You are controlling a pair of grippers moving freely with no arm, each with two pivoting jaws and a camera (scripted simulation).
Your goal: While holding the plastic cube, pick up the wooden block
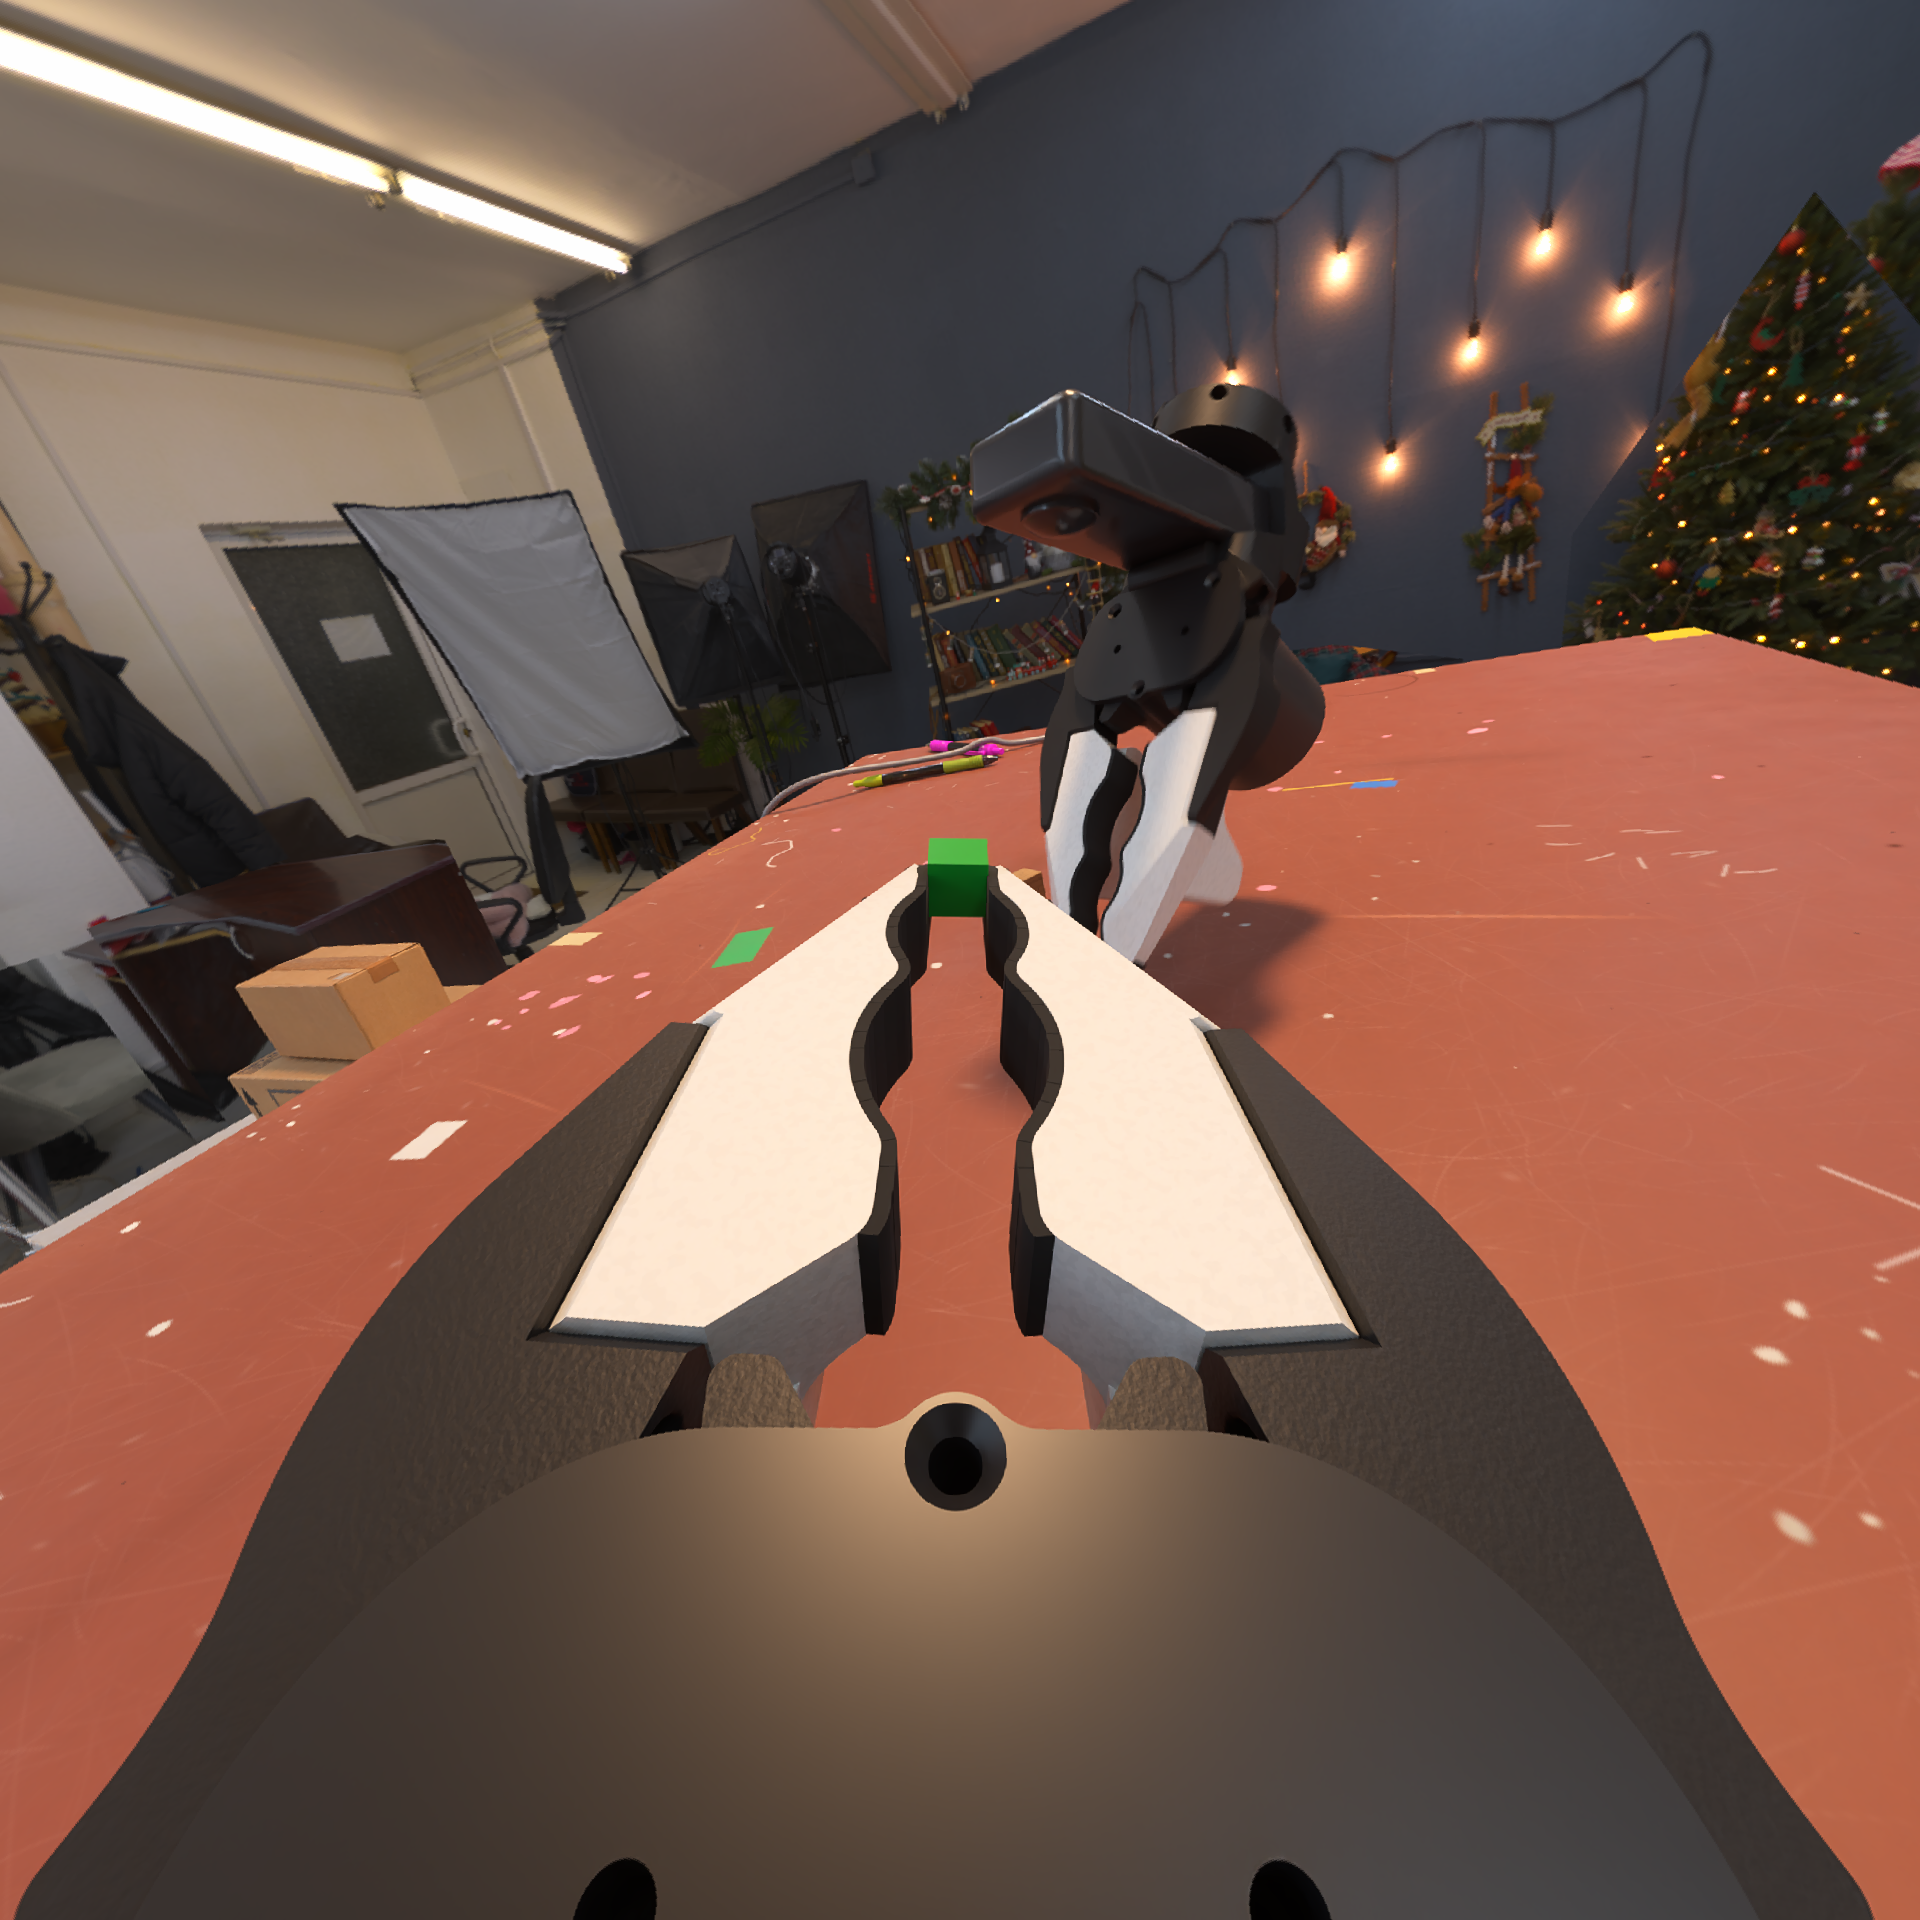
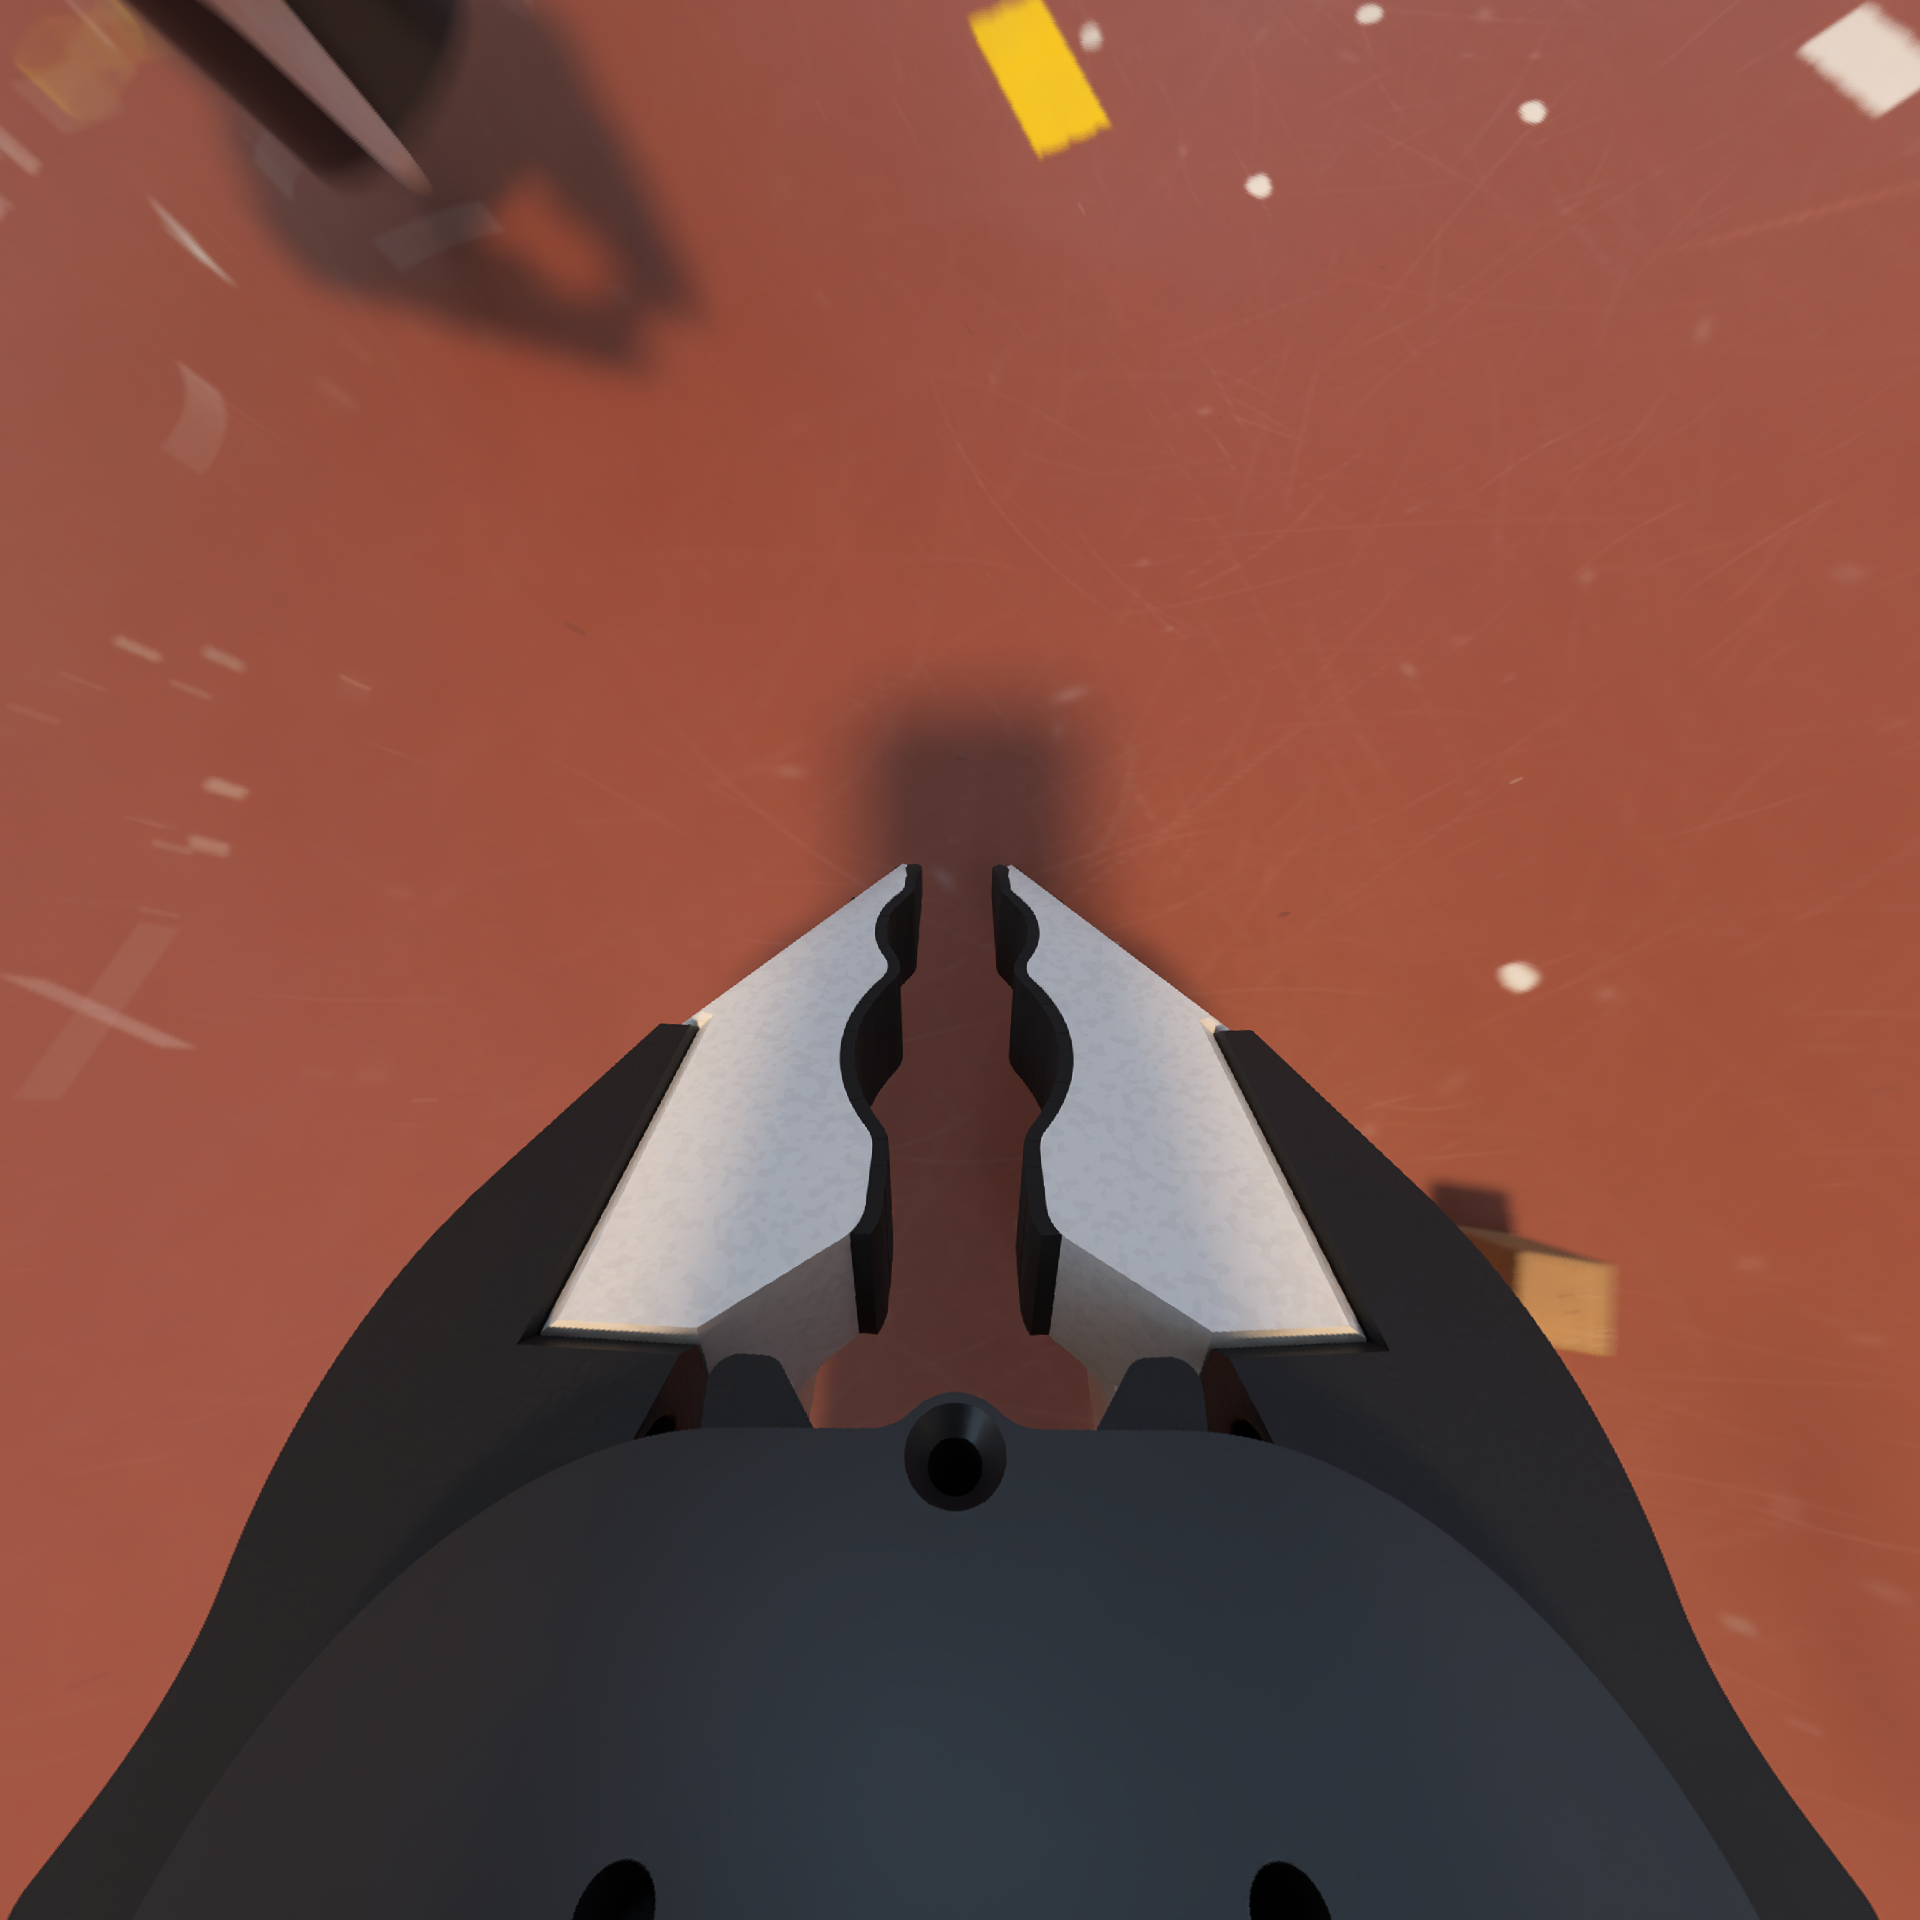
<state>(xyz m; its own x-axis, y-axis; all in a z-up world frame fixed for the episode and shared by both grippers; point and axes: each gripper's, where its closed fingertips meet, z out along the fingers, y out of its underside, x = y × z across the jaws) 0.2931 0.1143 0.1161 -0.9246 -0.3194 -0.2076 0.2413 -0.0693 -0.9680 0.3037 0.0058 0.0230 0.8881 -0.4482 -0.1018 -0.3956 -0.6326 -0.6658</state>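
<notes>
Your left gripper (image 1: 957, 883) is clamped on the green cube (image 1: 957, 879); you can see the cube pinched right at the fingertips, its top and near face showing between the two white fingers (image 1: 769, 1122), lifted off the red table (image 1: 1558, 1039); just past the right fingertip a sliver of the wooden block (image 1: 1029, 880) peeks out, sitting on the table towards the far edge, between your left tips and the right gripper (image 1: 1114, 914); that right gripper stands steeply, tips down near the surface, its shadow pooled beside it; its jaws are parted with a narrow gap and nothing between them. From the right wrist you look almost straight down on the table; the right gripper (image 2: 956, 868) grips nothing, bare red tabletop showing through the gap and a dark shadow just ahead of the tips; the block (image 2: 1558, 1299) lies off to the right of the fingers, half hidden behind the right finger's black housing, not touching the pads as far as you can tell; a yellow scrap (image 2: 1039, 75) lies at the top of that view, and the blurred left gripper (image 2: 312, 94) shows in the upper left corner. Near the far edge of the table lie pens (image 1: 925, 771), well apart from the cube; a green patch (image 1: 742, 947) marks the surface towards the left edge.
</notes>
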